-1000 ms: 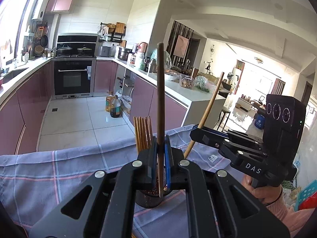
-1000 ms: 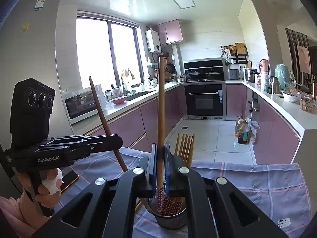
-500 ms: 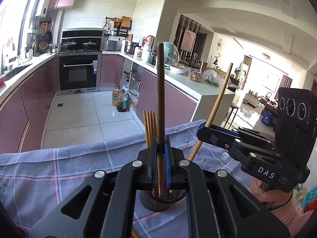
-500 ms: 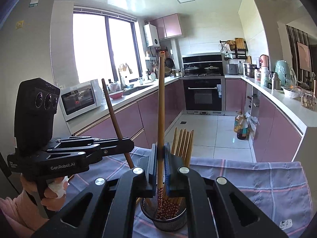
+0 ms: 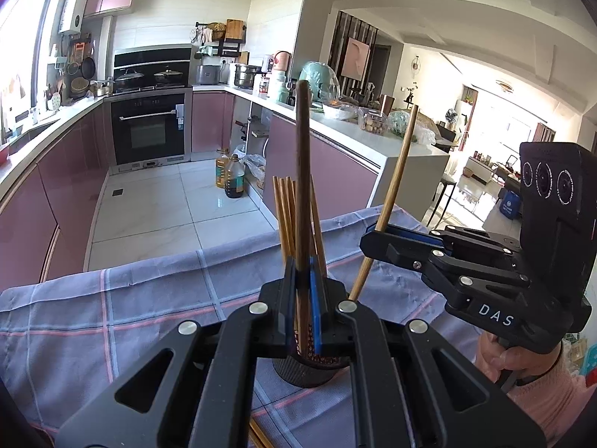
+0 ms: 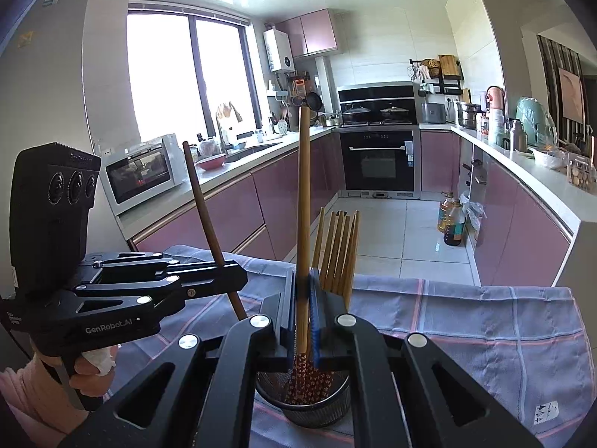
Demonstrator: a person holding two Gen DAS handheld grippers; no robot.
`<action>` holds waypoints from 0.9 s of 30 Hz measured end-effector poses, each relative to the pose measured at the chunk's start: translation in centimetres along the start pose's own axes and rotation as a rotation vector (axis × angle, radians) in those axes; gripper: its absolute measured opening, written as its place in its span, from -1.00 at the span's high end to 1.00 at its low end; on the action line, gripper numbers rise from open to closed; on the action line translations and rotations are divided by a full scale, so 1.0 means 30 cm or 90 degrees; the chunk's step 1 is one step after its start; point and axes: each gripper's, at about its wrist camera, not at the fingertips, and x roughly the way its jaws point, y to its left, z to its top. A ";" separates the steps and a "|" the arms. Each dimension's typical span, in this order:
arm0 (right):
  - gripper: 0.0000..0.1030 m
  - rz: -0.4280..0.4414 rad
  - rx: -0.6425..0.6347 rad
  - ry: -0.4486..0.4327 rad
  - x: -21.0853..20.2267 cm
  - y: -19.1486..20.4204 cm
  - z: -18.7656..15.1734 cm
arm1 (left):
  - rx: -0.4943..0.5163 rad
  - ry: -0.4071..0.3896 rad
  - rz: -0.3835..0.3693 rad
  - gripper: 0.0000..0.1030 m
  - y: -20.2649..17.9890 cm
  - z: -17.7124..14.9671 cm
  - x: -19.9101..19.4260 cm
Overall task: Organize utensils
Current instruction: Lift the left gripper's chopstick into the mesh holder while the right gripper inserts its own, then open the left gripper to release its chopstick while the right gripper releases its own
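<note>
A dark mesh utensil cup [image 6: 304,408] stands on the checked cloth and holds several wooden chopsticks [image 6: 337,250]. It also shows in the left wrist view [image 5: 309,371]. My left gripper [image 5: 303,310] is shut on a dark brown chopstick [image 5: 302,171], held upright with its patterned tip over the cup. My right gripper [image 6: 303,311] is shut on a lighter chopstick [image 6: 304,201], upright, its patterned tip inside the cup. Each gripper shows in the other's view, the right [image 5: 377,237] and the left [image 6: 231,280], on either side of the cup.
The lilac checked cloth [image 6: 466,321] covers the table. More chopstick ends [image 5: 259,436] lie on the cloth at the near edge. Beyond the table's far edge are the tiled floor, oil bottles [image 5: 229,173] and pink kitchen cabinets [image 6: 522,231].
Both grippers have come lower and closer to the cup with their chopsticks. The tips now reach down to the cup's mouth.
</note>
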 end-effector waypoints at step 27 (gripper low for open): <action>0.86 -0.007 0.052 0.072 0.130 -0.072 -0.069 | 0.011 0.098 0.011 0.80 0.025 -0.048 0.175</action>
